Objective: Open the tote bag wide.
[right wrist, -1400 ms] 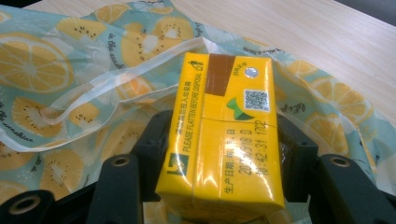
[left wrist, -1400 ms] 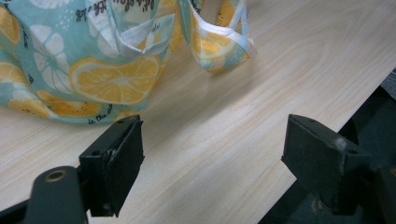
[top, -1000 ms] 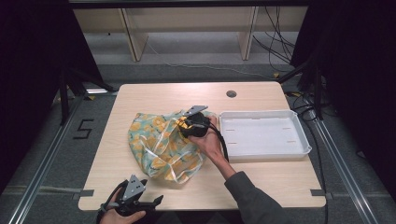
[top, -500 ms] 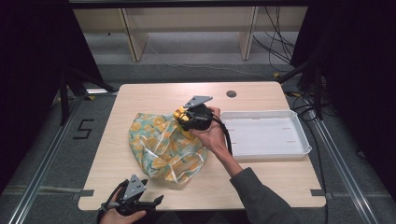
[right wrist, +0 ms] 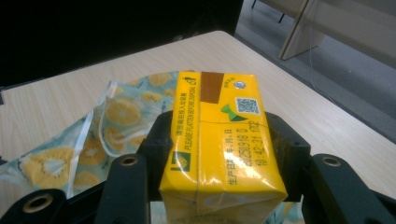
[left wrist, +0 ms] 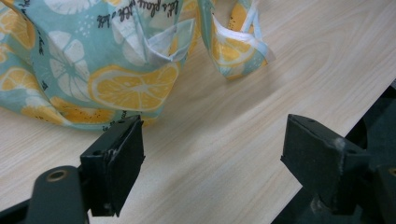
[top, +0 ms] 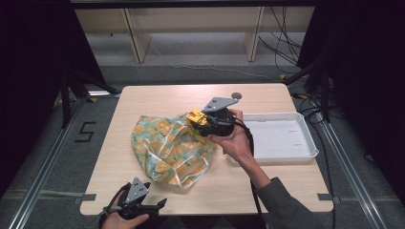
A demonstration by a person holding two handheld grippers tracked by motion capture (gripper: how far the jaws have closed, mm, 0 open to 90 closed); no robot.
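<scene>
While your right gripper [top: 204, 120] clamps the yellow drink carton [right wrist: 219, 140] lengthwise above the lemon-print cloth bag [top: 169, 148], your left gripper [left wrist: 212, 172] gapes empty near the worktop's front edge.

The glossy yellow drink carton [right wrist: 219, 140] looked like smooth coated paper; the lemon-printed teal bag [top: 169, 150] was soft matt cloth; the pale table [top: 157, 98] showed smooth wood grain.
</scene>
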